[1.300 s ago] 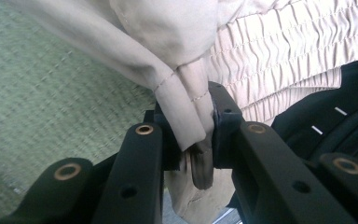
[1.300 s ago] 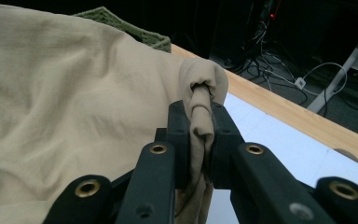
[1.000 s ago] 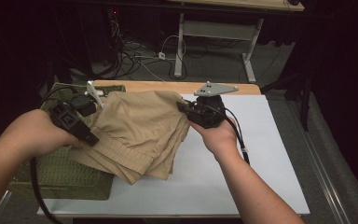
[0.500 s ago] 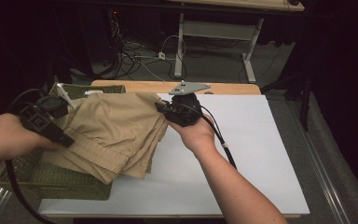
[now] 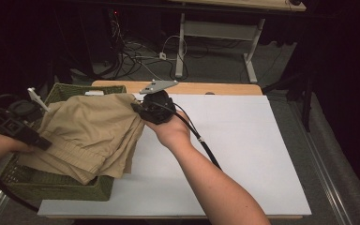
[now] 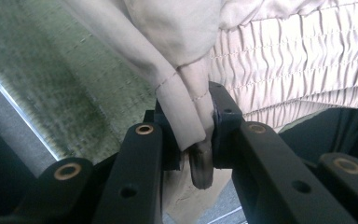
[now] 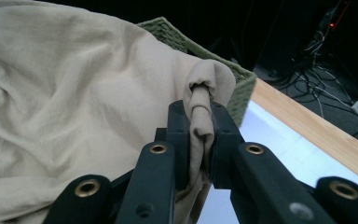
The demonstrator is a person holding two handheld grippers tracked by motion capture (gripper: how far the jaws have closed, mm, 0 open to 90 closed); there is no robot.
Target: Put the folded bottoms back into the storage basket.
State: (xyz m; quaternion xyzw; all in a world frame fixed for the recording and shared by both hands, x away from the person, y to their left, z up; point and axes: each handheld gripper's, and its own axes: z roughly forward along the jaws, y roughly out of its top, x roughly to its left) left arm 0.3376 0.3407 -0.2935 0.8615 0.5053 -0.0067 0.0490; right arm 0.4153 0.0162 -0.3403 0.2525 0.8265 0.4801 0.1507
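Both hand-held grippers clamped on beige shorts (image 5: 91,131): left hand-held gripper (image 5: 40,140), right hand-held gripper (image 5: 139,110). Shorts hang over green basket (image 5: 65,187).

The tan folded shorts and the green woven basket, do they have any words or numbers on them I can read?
No words or numbers can be read anywhere.
Tan folded shorts with a gathered waistband: plain cloth, no label showing.
Green woven basket: no writing.
White table sheet: blank.

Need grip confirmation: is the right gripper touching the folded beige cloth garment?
Touching. The right gripper view shows right gripper with both jaws pinching a bunched fold of the beige garment.
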